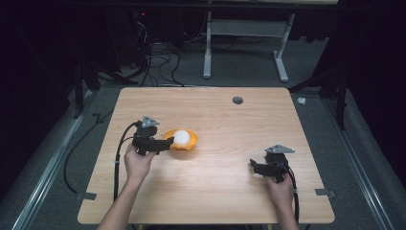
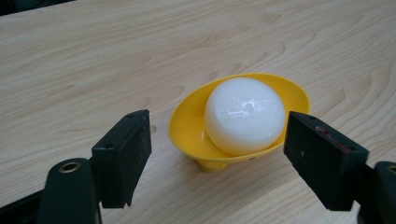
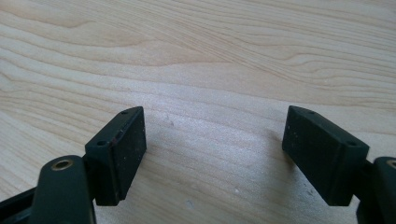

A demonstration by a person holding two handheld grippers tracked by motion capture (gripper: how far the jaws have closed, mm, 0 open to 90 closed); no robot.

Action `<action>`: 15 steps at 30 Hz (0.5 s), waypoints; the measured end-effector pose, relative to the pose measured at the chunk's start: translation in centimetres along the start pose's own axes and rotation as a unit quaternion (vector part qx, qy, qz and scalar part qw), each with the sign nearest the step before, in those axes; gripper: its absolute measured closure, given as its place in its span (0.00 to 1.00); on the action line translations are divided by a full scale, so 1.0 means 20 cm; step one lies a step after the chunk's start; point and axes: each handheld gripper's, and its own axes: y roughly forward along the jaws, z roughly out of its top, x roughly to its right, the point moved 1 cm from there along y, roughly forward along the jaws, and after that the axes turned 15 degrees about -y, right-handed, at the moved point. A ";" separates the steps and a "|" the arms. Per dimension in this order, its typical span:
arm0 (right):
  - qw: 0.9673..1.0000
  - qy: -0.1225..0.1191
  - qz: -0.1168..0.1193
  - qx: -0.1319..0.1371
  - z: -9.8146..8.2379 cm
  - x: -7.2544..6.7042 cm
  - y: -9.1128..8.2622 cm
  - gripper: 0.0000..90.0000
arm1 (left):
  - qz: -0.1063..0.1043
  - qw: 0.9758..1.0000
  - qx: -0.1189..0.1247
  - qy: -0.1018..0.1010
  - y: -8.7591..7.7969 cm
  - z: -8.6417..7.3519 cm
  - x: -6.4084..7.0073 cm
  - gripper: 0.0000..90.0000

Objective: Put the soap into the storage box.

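Left gripper (image 2: 217, 161): jaws spread wide, holding nothing, levelled at the yellow bowl (image 2: 187, 128) and standing just short of it, one jaw off each side. The bowl sits on a small foot on the bench (image 2: 93, 56) and carries a white ball (image 2: 244, 115) that rises above its rim. In the high view the left gripper (image 1: 168, 142) lies just beside the bowl's near-left edge, left of the bench's middle.

Right gripper (image 3: 215, 156): jaws wide, empty, over bare wood, well apart from the bowl.

Risks, as judged: the bowl is shallow and narrow-footed, so a jaw striking the rim on approach could tip it and roll the ball out. Closing on the smooth, rounded ball could squeeze it out of the jaws. A grip on the thin rim may slip
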 end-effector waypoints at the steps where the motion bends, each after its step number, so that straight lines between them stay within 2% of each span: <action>1: 1.000 0.000 0.000 0.000 0.00 0.00 0.00 0.25 | 0.000 1.000 0.001 0.000 -0.01 0.00 0.00 0.27; 8: 1.000 0.000 0.000 0.000 0.00 0.00 0.00 0.25 | 0.000 1.000 0.001 0.000 -0.03 0.00 -0.02 0.27; 15: 1.000 0.000 -0.001 -0.001 0.00 0.00 0.00 0.25 | 0.002 1.000 0.011 -0.007 -0.07 0.00 -0.04 0.28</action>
